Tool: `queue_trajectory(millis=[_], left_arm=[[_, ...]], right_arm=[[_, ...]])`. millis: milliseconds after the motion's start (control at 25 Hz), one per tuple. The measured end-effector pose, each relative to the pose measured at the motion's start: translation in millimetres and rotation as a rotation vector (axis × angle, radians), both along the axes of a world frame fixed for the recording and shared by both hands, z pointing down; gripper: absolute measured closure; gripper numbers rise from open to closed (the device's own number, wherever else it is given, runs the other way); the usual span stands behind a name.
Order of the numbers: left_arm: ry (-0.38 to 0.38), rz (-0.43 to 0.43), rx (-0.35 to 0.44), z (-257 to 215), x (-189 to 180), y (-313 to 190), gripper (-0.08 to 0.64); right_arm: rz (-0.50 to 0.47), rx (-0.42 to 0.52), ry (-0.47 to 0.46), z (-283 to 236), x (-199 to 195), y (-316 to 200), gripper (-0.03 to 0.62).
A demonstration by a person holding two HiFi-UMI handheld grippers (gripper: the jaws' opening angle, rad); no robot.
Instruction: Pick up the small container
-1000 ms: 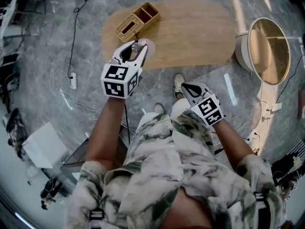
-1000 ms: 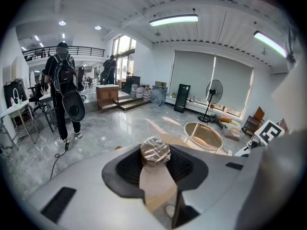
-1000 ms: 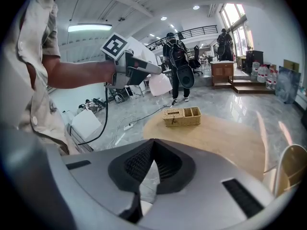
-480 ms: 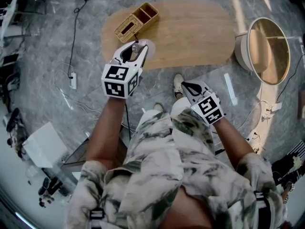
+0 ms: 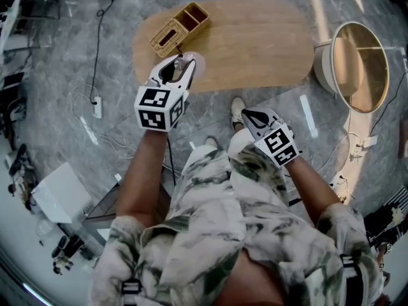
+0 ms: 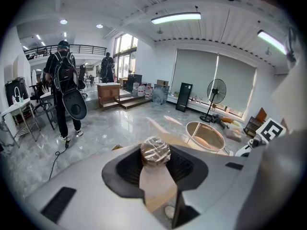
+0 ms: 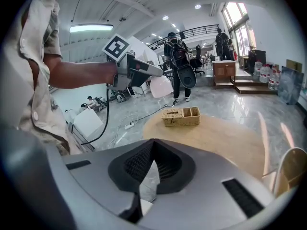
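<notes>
My left gripper (image 5: 180, 62) is shut on the small container (image 5: 183, 60), a little round pot with a crinkled shiny top. It hangs in the air over the near edge of the oval wooden table (image 5: 255, 43). In the left gripper view the small container (image 6: 155, 150) sits squeezed between the dark pads of the left gripper (image 6: 154, 164). My right gripper (image 5: 246, 115) is lower, over the floor by the person's shoe, and holds nothing. In the right gripper view the right gripper (image 7: 152, 147) has its jaws together and empty.
A wicker basket (image 5: 180, 27) with compartments stands at the table's far left end. A round white side table (image 5: 357, 65) with a wooden top is at the right. A power strip (image 5: 97, 107) and cables lie on the marble floor. Two people (image 6: 64, 90) stand far off.
</notes>
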State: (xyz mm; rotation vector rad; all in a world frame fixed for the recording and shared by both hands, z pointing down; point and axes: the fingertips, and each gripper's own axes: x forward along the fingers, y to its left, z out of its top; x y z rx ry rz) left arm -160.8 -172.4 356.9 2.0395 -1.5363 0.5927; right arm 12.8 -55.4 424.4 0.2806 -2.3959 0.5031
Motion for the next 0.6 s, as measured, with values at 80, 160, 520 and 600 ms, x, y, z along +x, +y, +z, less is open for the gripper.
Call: queue_trajectory(millis=[80, 160, 520, 600], left_arm=[[0.001, -0.001, -0.001, 1.1, 2.9, -2.2, 0.413], [0.003, -0.003, -0.004, 3.0, 4.4, -5.1, 0.413], [0.001, 0.004, -0.013, 18.3, 8.5, -30.3, 0.413], [-0.002, 0.008, -0.012, 22.8, 11.3, -38.3, 0.413]], right_arm=[[-0.002, -0.002, 0.002, 0.7, 3.3, -2.7, 0.572], [-0.003, -0.005, 0.004, 1.9, 5.1, -6.8, 0.572], [-0.011, -0.023, 0.015, 12.9, 7.9, -34.5, 0.572], [-0.011, -0.026, 0.019, 16.4, 10.2, -41.9, 0.572]])
